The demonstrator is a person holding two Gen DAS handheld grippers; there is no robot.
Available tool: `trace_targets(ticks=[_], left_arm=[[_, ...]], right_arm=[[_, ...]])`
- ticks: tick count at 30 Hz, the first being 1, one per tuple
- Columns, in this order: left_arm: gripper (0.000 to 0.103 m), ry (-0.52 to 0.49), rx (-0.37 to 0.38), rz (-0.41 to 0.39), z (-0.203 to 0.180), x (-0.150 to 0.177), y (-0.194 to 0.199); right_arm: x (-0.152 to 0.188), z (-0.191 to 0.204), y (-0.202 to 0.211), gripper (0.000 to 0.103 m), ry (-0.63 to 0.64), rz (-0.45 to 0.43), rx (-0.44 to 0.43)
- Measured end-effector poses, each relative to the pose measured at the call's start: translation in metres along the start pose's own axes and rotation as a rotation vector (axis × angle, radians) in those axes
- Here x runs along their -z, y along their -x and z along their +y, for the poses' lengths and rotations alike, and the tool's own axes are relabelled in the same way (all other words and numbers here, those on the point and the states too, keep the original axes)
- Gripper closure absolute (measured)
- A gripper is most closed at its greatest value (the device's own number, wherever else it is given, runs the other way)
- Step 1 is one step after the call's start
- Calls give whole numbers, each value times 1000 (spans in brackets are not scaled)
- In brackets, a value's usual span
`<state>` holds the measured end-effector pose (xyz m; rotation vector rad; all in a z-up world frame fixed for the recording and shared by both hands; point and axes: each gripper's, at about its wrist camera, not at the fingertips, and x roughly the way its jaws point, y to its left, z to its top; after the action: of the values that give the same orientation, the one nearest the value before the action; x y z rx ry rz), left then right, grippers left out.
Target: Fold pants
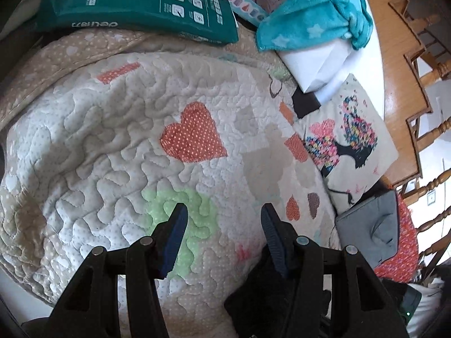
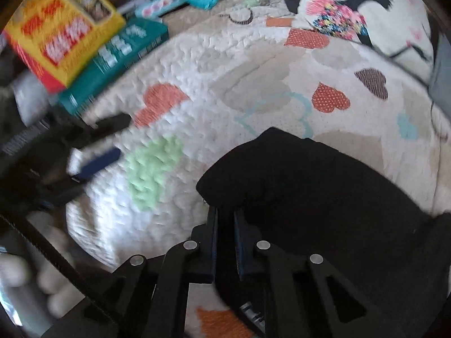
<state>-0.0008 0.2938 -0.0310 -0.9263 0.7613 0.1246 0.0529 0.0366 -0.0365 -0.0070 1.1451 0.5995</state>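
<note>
Right wrist view first: the black pants (image 2: pixel 324 197) lie bunched on the quilt (image 2: pixel 225 64), spreading from the middle toward the lower right, and one rounded edge of the cloth sits right at the tips of the right hand-held gripper (image 2: pixel 225 214). Its jaws are clenched, with black fabric pinched in the narrow gap between the blue pads, so it is grasping the pants. At the left of this blurred view, the left hand-held gripper (image 2: pixel 104 140) shows as a dark shape with one blue pad, over the quilt and well apart from the pants.

Left wrist view now: the left hand-held gripper (image 1: pixel 224 211) stands released, fingers well apart, with only the quilt's green patch (image 1: pixel 180 211) showing between them, nothing pinched. A dark fold of the pants (image 1: pixel 259 304) shows low in the picture, under the right finger.

Around the edges: a teal box (image 1: pixel 135 2) lies at the far side of the quilt, a yellow box (image 2: pixel 62 33) resting on top of it. A turquoise star-print blanket (image 1: pixel 315 11) sits beside a white folded sheet (image 1: pixel 318 64). A cushion printed with a colourful figure (image 1: pixel 349 138) lies at the right edge of the quilt, and wooden chairs (image 1: pixel 422 107) stand beyond.
</note>
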Motion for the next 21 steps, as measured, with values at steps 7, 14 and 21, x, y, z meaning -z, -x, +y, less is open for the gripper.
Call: trace_targets(ticks=[7, 14, 21], left_arm=[[50, -9, 8, -38, -3, 0, 8], [50, -40, 5, -47, -11, 6, 7], [49, -207, 82, -2, -50, 28, 0]], right_arm=[[19, -8, -29, 83, -122, 104, -159], [20, -28, -10, 55, -254, 54, -330], [24, -107, 57, 49, -401, -118, -181]])
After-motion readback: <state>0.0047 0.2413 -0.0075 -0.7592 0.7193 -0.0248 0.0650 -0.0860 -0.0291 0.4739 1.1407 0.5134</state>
